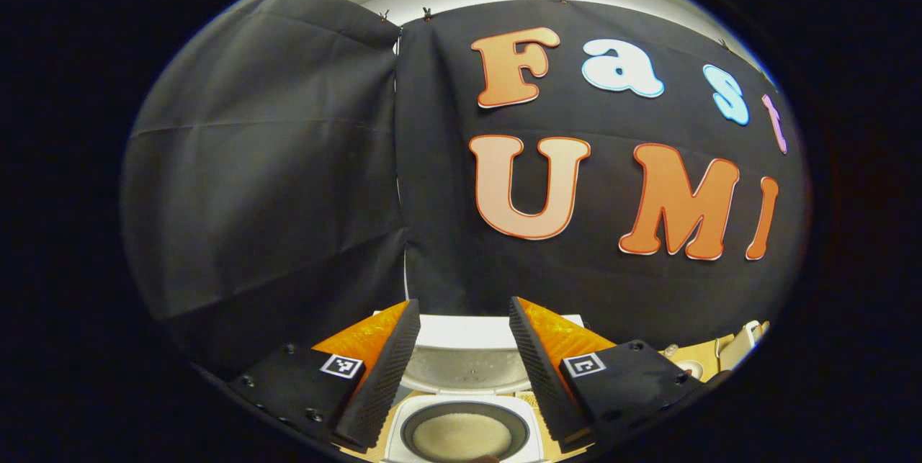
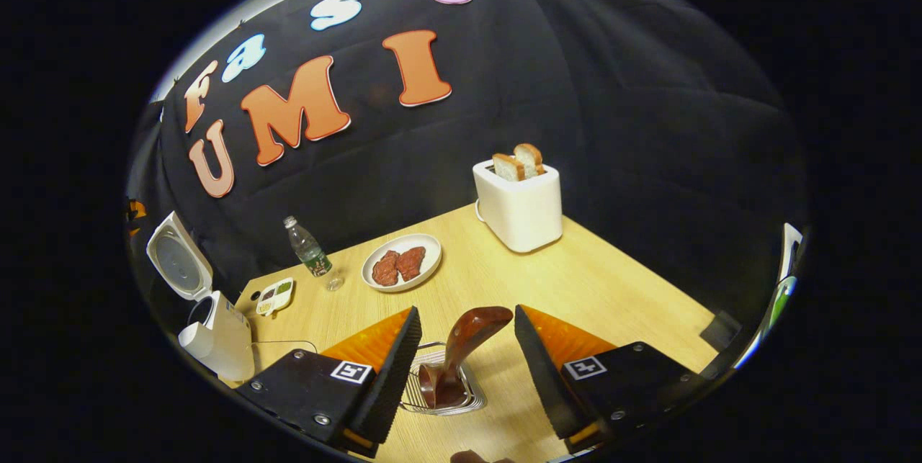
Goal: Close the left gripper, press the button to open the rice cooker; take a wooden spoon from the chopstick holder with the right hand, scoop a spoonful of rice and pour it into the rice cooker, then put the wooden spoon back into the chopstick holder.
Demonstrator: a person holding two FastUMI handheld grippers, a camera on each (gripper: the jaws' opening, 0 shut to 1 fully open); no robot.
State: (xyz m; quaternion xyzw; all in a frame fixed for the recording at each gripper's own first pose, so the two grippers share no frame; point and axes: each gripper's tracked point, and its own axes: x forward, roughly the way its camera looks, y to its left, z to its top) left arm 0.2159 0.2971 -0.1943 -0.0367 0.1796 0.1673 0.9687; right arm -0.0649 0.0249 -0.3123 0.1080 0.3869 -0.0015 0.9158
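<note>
Item: wooden spoon (image 2: 461, 348), standing in the chopstick holder (image 2: 443, 387) on the surface (image 2: 576, 283), handle tilted up-right, between my right gripper (image 2: 461, 333) jaws. Jaws apart, untouching. Left gripper (image 1: 461, 326) jaws apart above the open rice cooker (image 1: 461, 434).

On the table (image 2: 576, 283): 1 rice cooker (image 2: 216, 337), lid up, its pot holding rice as seen in the left gripper view (image 1: 461, 434). 1 wooden spoon (image 2: 464, 348) stands in 1 wire chopstick holder (image 2: 472, 394). 1 toaster (image 2: 520, 209) carries 2 bread slices (image 2: 520, 162). 1 white plate (image 2: 425, 243) bears 2 pieces of meat (image 2: 398, 266). 1 plastic bottle (image 2: 306, 247) stands by 1 small divided dish (image 2: 275, 296). 2 grippers: the left gripper (image 1: 464, 348) with 2 fingers, the right gripper (image 2: 467, 362) with 2 fingers. Each finger mount carries 1 square marker, 4 altogether.
</note>
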